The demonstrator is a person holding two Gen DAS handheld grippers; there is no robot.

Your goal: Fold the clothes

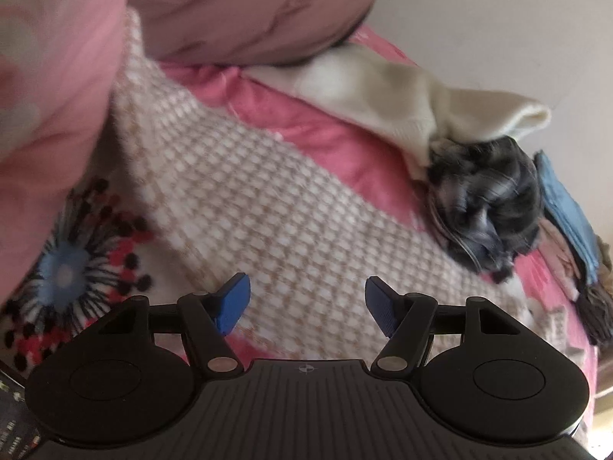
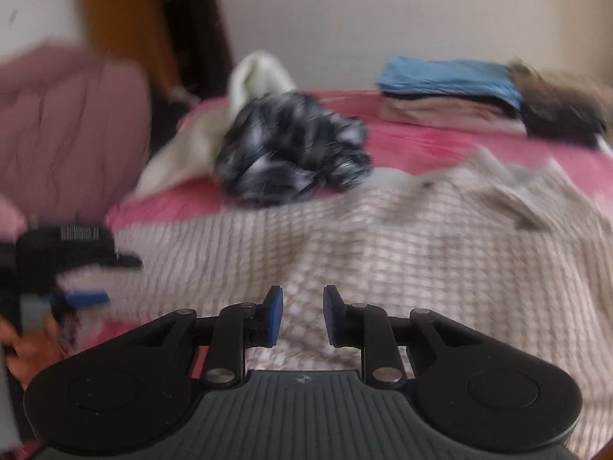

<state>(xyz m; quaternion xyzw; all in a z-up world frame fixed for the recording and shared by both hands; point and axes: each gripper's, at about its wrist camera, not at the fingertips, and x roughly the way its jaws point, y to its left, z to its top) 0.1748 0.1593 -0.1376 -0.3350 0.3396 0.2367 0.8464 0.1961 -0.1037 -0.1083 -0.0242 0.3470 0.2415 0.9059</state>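
Note:
A beige-and-white checked knit garment [image 1: 268, 211] [image 2: 421, 249] lies spread over the pink bed [image 1: 325, 134]. My left gripper [image 1: 306, 303] hovers over it with its blue pads wide apart and nothing between them. My right gripper [image 2: 303, 314] is above the same garment, its pads a narrow gap apart, also with nothing between them. In the right wrist view the left gripper [image 2: 103, 280] shows blurred at the far left, held by a hand [image 2: 27, 352].
A crumpled dark plaid garment [image 1: 482, 199] [image 2: 295, 149] lies beyond the knit, against a cream garment [image 1: 402, 96] [image 2: 260, 76]. A folded stack topped with blue cloth [image 2: 448, 76] [image 1: 567, 214] sits at the bed's far edge. A mauve quilt [image 1: 249, 7] [image 2: 65, 122] is piled at the left.

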